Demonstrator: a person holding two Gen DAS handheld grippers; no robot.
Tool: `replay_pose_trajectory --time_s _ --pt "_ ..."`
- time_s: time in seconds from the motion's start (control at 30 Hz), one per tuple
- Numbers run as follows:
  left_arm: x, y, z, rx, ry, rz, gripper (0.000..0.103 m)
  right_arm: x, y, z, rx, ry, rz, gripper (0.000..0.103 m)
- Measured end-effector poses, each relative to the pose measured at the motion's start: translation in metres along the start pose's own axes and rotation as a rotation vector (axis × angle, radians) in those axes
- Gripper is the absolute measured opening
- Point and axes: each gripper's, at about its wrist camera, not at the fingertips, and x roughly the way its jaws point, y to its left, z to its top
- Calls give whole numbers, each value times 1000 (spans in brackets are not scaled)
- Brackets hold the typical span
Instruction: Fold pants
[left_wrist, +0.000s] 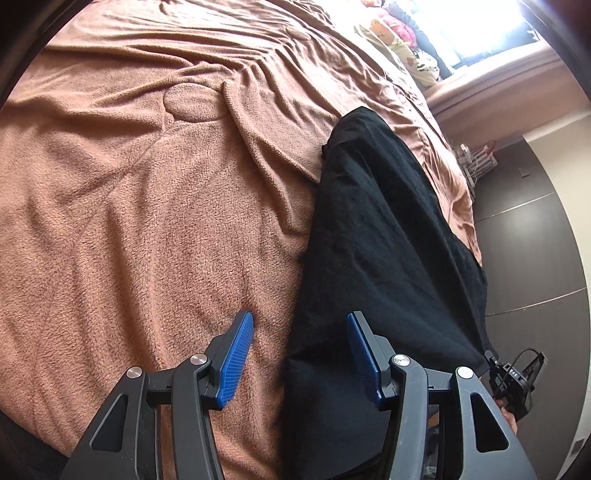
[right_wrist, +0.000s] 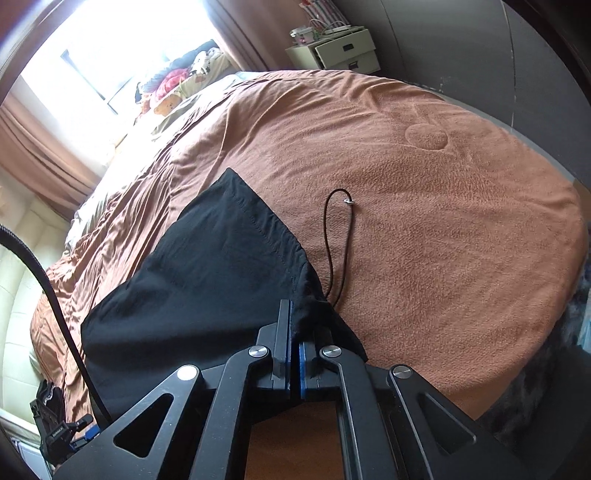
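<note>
Black pants (left_wrist: 388, 240) lie lengthwise on a brown fleece blanket (left_wrist: 147, 184) near the bed's right edge. My left gripper (left_wrist: 299, 315) is open just above them. The pants' left edge runs between its blue pads (left_wrist: 236, 354), and neither pad presses on the cloth. In the right wrist view the pants (right_wrist: 207, 266) spread away to the upper left. My right gripper (right_wrist: 293, 321) is shut on the pants' near corner, with black cloth bunched at the fingertips. A thin black drawstring (right_wrist: 330, 236) trails from that corner onto the blanket (right_wrist: 443, 221).
Pillows and soft toys (right_wrist: 177, 85) pile at the head of the bed under a bright window. A white nightstand (right_wrist: 340, 51) stands beyond the bed. Dark floor (left_wrist: 535, 240) borders the bed's right side. A black cable (right_wrist: 44, 280) hangs at the left.
</note>
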Motion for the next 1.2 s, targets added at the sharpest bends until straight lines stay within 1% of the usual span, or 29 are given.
replay_pose_trajectory --time_s 0.03,0.1,0.23,0.37,0.47,0.63,0.67,0.73,0.83,0.9,1.0,1.07,1.13,1.17,1.2 --pt "1 -1 1 -5 0 -11 49 -2 2 0 -5 0 -3 0" --pt "2 -3 4 -9 -6 -31 45 -2 4 0 -11 1 -10 0" --pt "7 -7 13 -11 -19 -41 45 1 2 3 -5 1 -7 0" --pt "18 -8 18 -22 -3 -53 45 0 1 3 -15 -8 -2 0" --pt "25 -9 19 -23 6 -74 44 1 -2 2 -16 -8 4 0" --pt "26 -3 13 -31 -15 -107 42 5 -5 0 -13 -4 -2 0" --pt "26 -1 10 -36 -14 -122 40 5 -5 -1 -11 -4 -2 0" --pt "26 2 4 -59 -1 -150 23 7 -6 -1 -8 -4 -4 0" --pt "25 1 0 -66 -14 -164 10 11 -5 -1 -8 -3 -5 0" --pt "21 -3 -2 -68 -26 -167 8 11 -4 -2 -3 3 0 0" --pt "14 -6 -3 -74 -43 -177 6 -1 -3 -5 4 -18 2 0" --pt "12 -7 -3 -72 -48 -176 6 -11 -5 -11 14 -29 20 0" --pt "11 -6 -4 -77 -46 -181 6 -20 -11 -20 51 -31 56 5" --pt "10 -5 -4 -77 -47 -182 6 -23 -15 -26 72 -31 82 17" --pt "9 -5 -4 -75 -48 -181 6 -26 -19 -33 94 -35 115 32"
